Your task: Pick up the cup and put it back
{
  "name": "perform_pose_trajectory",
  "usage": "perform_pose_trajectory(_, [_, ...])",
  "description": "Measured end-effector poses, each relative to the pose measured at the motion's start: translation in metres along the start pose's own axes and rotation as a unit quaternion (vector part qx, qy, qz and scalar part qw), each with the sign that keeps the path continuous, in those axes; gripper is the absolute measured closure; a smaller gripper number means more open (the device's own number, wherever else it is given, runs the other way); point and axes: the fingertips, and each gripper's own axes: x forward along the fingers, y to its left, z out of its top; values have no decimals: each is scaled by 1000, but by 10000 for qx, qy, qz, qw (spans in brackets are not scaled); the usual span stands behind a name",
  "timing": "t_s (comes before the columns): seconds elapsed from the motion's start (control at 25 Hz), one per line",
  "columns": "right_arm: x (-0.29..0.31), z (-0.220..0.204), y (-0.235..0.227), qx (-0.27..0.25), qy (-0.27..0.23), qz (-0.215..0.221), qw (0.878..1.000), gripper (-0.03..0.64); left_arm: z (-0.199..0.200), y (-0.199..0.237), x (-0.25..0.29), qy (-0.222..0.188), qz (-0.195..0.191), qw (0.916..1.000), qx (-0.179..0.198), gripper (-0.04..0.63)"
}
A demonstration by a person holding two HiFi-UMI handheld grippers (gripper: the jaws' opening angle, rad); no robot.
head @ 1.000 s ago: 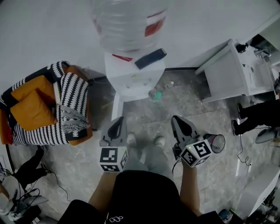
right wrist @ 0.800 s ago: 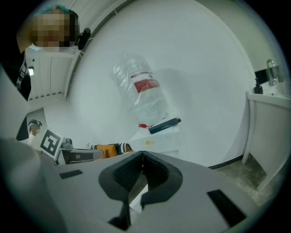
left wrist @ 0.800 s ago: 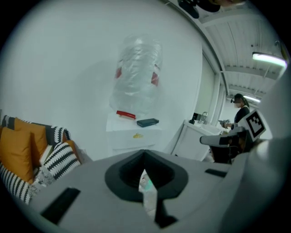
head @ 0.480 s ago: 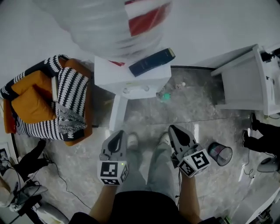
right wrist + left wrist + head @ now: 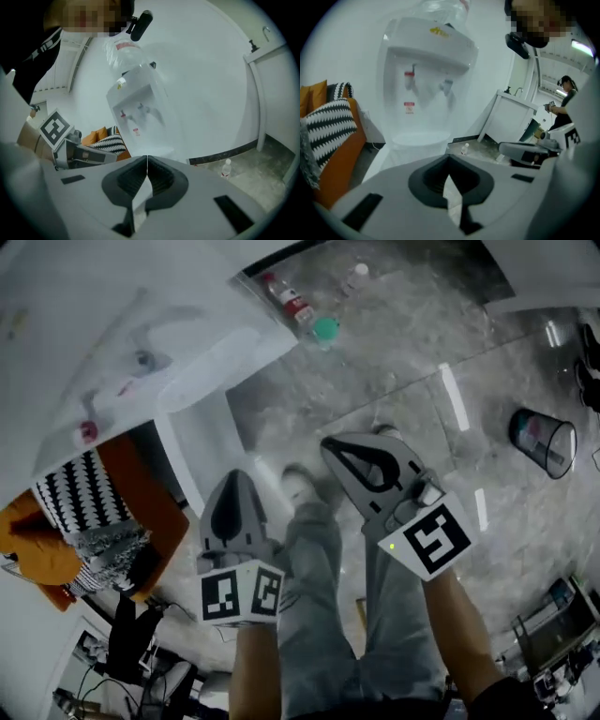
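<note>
A: Looking for the cup, I find it in none of the views. Do you?

B: No. The water dispenser (image 5: 425, 79) stands ahead against the white wall. I make out no cup on the ledge under its taps, though that part is hazy. It may sit somewhere on or beside the dispenser that these views miss.

A: And the grippers?

B: Both are held in front of the dispenser, pointing toward it. The left gripper (image 5: 449, 158) has its jaws pressed together with nothing between them. The right gripper (image 5: 147, 159) is the same, closed and empty.

A: Anything else close to the dispenser?

B: A small bottle (image 5: 464, 148) lies on the floor just right of its foot, and a striped cushion (image 5: 328, 126) rests on an orange seat to its left.

A: How would the cup handle?

B: That's only a guess, as I cannot see it. A cup kept at a dispenser is probably light and thin-walled, so a hard squeeze could crush it or make it slip. I'd spread the jaws first and take it across the side wall just under the rim, where it is stiffest. Then I'd close gently and keep it upright.
</note>
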Motion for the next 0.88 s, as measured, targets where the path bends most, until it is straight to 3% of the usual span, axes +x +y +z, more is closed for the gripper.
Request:
perform_pose_trajectory(0.12, [33,-64,-16,-349,-183,-68,9992,606,-51,12,46,21,6,9999,-118,583])
perform_pose_trajectory(0.24, [68,-132,-36,-437,117,-359,9983,604,-100,29,90,110,99,9999,-44,583])
perform_pose_trajectory(0.28, [80,-144,-45,-372,137,-422,9983,576,-111,34,103,123,134,9998,-44,583])
perform_pose_trajectory(0.36, [107,-158,-59,-326,37,-400,9987,445,-131,44,125,143,147,9997,-95,583])
perform_pose_trajectory(0.44, [131,-178,-62,-398,146,-212,9989,395,-152,53,137,214,119,9997,-91,583])
perform_pose_trajectory(0.52, [157,-198,-68,-570,351,42,9978,361,-165,63,153,176,91,9998,-80,583])
perform_pose_trajectory(0.72, [202,-219,-78,-1481,194,554,9872,290,-188,85,182,5,-50,9999,-149,583])
perform_pose_trajectory(0.88, [236,-239,-89,-1569,216,611,9855,279,-202,113,206,-137,-65,9999,18,583])
